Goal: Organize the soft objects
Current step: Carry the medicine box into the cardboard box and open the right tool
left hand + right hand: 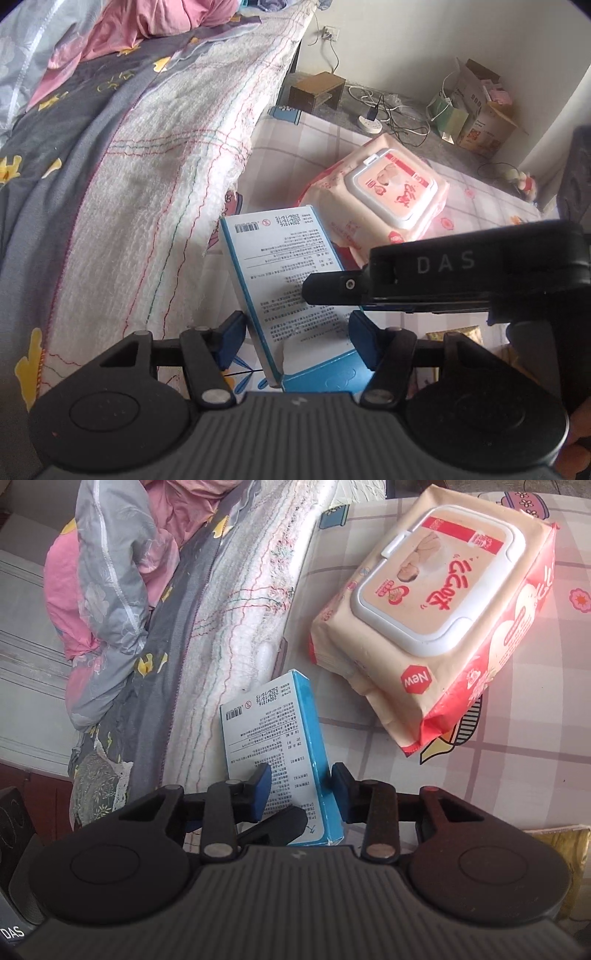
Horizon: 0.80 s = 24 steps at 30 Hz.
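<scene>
A blue-and-white printed box stands tilted on the checked sheet, against the hanging white blanket. My left gripper straddles its width, and a thin gap shows at the left pad, so it is open. In the right wrist view my right gripper has one pad on the box's white face and the other behind its blue side, shut on it. One right finger lies across the box in the left wrist view. A pink wet-wipes pack lies just beyond.
A grey and pink quilt is heaped on the blanket to the left. A yellow packet lies at the right edge. On the far floor are a power strip with cables and cardboard boxes.
</scene>
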Each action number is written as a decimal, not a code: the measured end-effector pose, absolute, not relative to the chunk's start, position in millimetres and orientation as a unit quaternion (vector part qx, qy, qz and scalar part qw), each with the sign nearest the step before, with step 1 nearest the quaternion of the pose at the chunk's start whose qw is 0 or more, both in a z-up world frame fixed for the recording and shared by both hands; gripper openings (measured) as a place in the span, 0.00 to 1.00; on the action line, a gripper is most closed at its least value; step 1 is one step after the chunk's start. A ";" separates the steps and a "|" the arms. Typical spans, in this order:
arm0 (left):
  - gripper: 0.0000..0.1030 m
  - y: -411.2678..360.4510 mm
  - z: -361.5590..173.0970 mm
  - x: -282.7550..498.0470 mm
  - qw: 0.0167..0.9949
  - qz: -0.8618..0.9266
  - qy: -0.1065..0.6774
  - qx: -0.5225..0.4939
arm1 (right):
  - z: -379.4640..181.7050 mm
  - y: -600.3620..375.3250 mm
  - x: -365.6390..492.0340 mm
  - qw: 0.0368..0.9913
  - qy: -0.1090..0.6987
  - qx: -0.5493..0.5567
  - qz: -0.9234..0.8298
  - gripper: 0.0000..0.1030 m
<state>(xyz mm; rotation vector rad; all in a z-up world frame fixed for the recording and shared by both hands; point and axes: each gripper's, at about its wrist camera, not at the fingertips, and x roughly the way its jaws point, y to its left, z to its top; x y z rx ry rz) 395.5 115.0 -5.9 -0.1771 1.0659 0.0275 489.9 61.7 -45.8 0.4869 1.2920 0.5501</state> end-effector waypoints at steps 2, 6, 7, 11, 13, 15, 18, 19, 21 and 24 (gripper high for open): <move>0.60 109.1 10.9 387.7 0.865 0.013 0.495 -0.083 | -26.9 57.4 482.9 0.743 0.579 0.222 0.252 0.34; 0.60 89.9 45.4 369.9 0.881 0.001 0.466 -0.081 | 16.3 39.6 461.3 0.760 0.554 0.224 0.255 0.34; 0.60 83.4 52.4 365.8 0.884 -0.005 0.460 -0.082 | 26.0 32.7 454.2 0.765 0.548 0.224 0.254 0.34; 0.59 45.7 74.1 346.1 0.891 -0.037 0.447 -0.076 | 59.4 -6.3 421.5 0.784 0.524 0.231 0.240 0.34; 0.59 21.1 80.9 336.9 0.892 -0.055 0.443 -0.070 | 72.2 -31.6 403.3 0.791 0.515 0.239 0.227 0.34; 0.59 -3.5 85.1 329.3 0.892 -0.075 0.441 -0.063 | 81.8 -56.6 385.3 0.798 0.507 0.247 0.212 0.34; 0.59 -46.5 86.2 319.0 0.889 -0.109 0.442 -0.054 | 90.8 -103.8 355.7 0.808 0.495 0.258 0.186 0.34; 0.59 -63.8 85.0 315.2 0.887 -0.121 0.443 -0.049 | 93.4 -122.1 345.5 0.811 0.492 0.263 0.175 0.34; 0.59 -95.7 83.0 309.9 0.883 -0.143 0.445 -0.040 | 96.0 -156.9 327.1 0.816 0.487 0.272 0.155 0.34; 0.59 -139.4 77.3 305.3 0.877 -0.172 0.447 -0.028 | 95.5 -208.7 300.9 0.820 0.479 0.286 0.126 0.34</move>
